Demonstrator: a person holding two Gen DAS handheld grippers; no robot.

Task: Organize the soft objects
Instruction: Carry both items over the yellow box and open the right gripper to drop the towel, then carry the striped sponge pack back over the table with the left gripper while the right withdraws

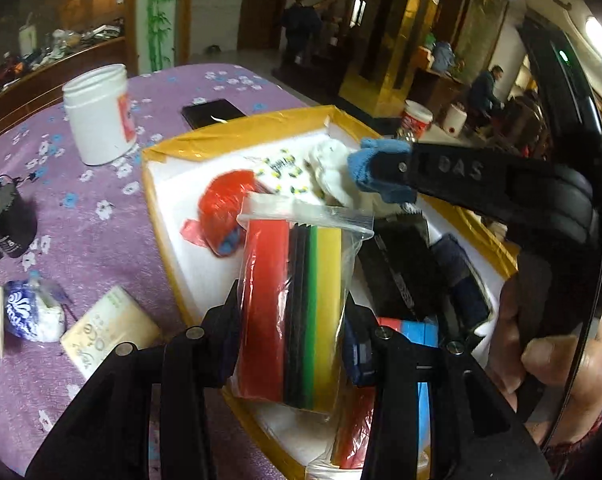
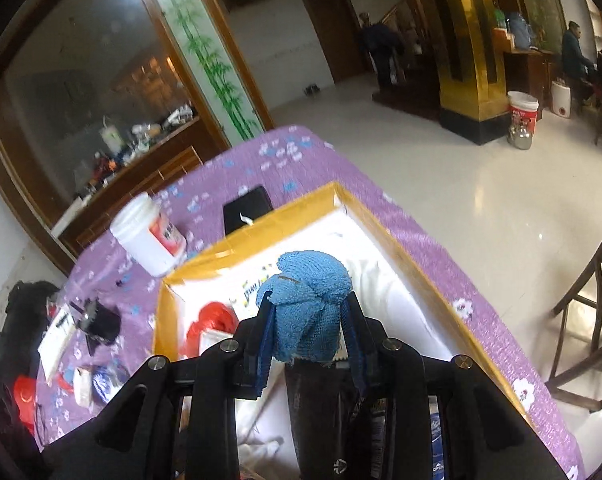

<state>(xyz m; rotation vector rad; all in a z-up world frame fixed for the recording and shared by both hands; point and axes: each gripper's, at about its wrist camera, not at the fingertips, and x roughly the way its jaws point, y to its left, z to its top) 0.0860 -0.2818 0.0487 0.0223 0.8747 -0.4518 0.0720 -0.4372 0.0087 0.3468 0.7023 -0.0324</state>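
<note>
The box [image 1: 237, 130] runs off the bottom edge of the left view, its near end hidden behind the left gripper [image 1: 291, 320] and bag [image 1: 297, 300]. The dark items [image 1: 405, 268] at its right are too jumbled to name. In the right view, the blue cloth [image 2: 307, 304] covers the box's middle; its near part hides below the right gripper [image 2: 307, 320].

The yellow-taped cardboard box [image 1: 237, 136] sits on the purple flowered tablecloth [image 1: 85, 216]. Left of it stands the white plastic jar [image 1: 101, 114]; behind it lies the black phone [image 1: 213, 112]. Inside the box — the red plastic bag bundle [image 1: 225, 196], with the white printed cloth [image 1: 285, 172] just behind.
</note>
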